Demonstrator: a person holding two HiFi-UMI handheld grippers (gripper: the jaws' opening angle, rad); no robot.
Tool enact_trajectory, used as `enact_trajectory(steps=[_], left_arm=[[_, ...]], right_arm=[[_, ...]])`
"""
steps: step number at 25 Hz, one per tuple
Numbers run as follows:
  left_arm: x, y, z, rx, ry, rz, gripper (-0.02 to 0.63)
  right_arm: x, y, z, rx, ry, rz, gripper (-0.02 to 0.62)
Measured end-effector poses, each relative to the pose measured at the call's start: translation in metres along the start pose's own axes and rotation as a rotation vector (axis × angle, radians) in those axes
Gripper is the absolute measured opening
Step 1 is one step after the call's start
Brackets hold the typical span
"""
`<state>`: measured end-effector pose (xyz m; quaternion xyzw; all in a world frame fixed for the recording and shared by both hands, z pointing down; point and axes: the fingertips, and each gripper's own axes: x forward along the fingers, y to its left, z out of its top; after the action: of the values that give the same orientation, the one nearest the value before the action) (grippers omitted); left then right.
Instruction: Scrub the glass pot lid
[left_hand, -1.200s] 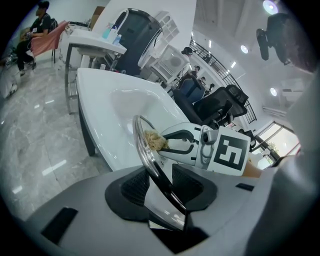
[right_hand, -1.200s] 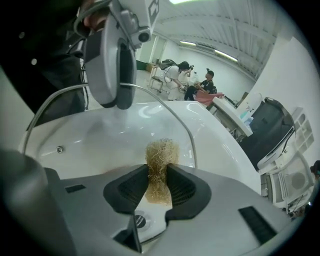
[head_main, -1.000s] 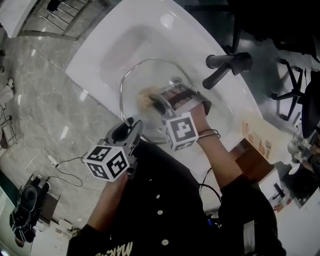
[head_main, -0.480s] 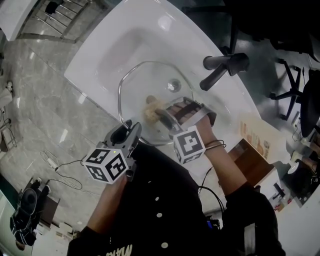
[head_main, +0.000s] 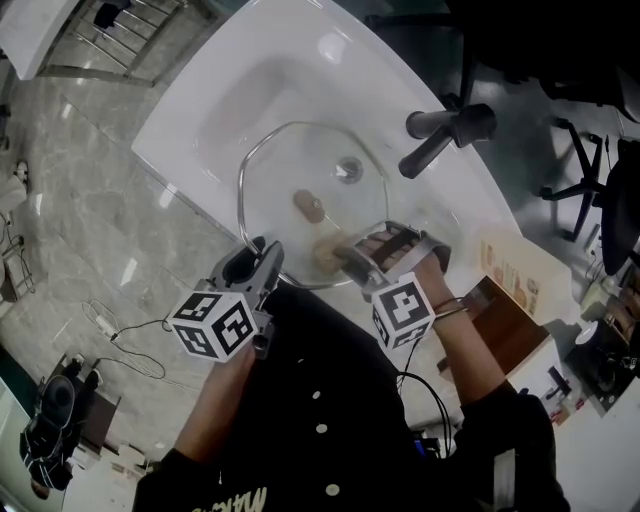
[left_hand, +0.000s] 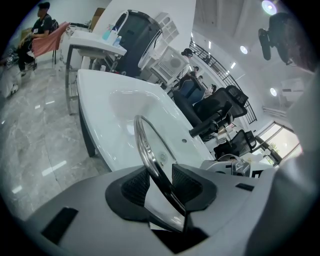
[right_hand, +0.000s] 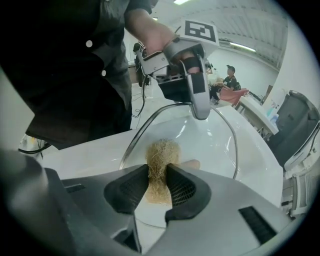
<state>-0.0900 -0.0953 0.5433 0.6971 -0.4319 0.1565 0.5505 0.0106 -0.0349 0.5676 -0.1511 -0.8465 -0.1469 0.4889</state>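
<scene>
The glass pot lid (head_main: 288, 165) with a steel rim is held tilted over the white sink (head_main: 250, 70). My left gripper (head_main: 258, 264) is shut on the lid's near rim; in the left gripper view the rim (left_hand: 149, 154) runs edge-on between the pads of this gripper (left_hand: 161, 186). My right gripper (head_main: 345, 256) is shut on a tan fibre scrubber (head_main: 326, 252), which rests on the lid's near right part. In the right gripper view the scrubber (right_hand: 159, 159) is pinched between the jaws of that gripper (right_hand: 157, 187), against the glass (right_hand: 212, 142). The lid's brown knob (head_main: 308, 206) shows at its middle.
A dark faucet (head_main: 442, 133) reaches over the sink from the right, above the drain (head_main: 348, 170). Grey marble floor (head_main: 70, 200) lies left of the sink. A brown box (head_main: 510, 315) stands at the right. Office chairs and people show far off in the gripper views.
My right gripper has dragged the scrubber from the lid's middle toward the near right rim, uncovering the knob. The left gripper and the lid have stayed nearly still.
</scene>
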Motion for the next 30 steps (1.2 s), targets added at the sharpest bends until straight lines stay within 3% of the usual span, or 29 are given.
enact_trajectory(steps=[6, 13, 16, 23, 30], left_arm=[[-0.001, -0.002, 0.001, 0.005, -0.006, 0.0, 0.155], [-0.001, -0.002, 0.0, -0.021, -0.028, -0.02, 0.153], [-0.001, -0.001, -0.001, -0.022, -0.041, -0.043, 0.158], [-0.002, -0.003, 0.001, -0.023, -0.072, -0.07, 0.16], [-0.002, -0.004, 0.001, -0.039, -0.103, -0.107, 0.163]], right_arm=[[-0.013, 0.024, -0.002, -0.005, -0.019, 0.11, 0.124], [-0.012, 0.024, -0.003, -0.018, -0.012, 0.119, 0.126], [-0.014, 0.005, -0.003, 0.006, -0.025, 0.042, 0.129], [-0.006, -0.114, 0.023, 0.143, -0.115, -0.295, 0.128], [0.022, -0.17, 0.037, 0.091, -0.129, -0.348, 0.128]])
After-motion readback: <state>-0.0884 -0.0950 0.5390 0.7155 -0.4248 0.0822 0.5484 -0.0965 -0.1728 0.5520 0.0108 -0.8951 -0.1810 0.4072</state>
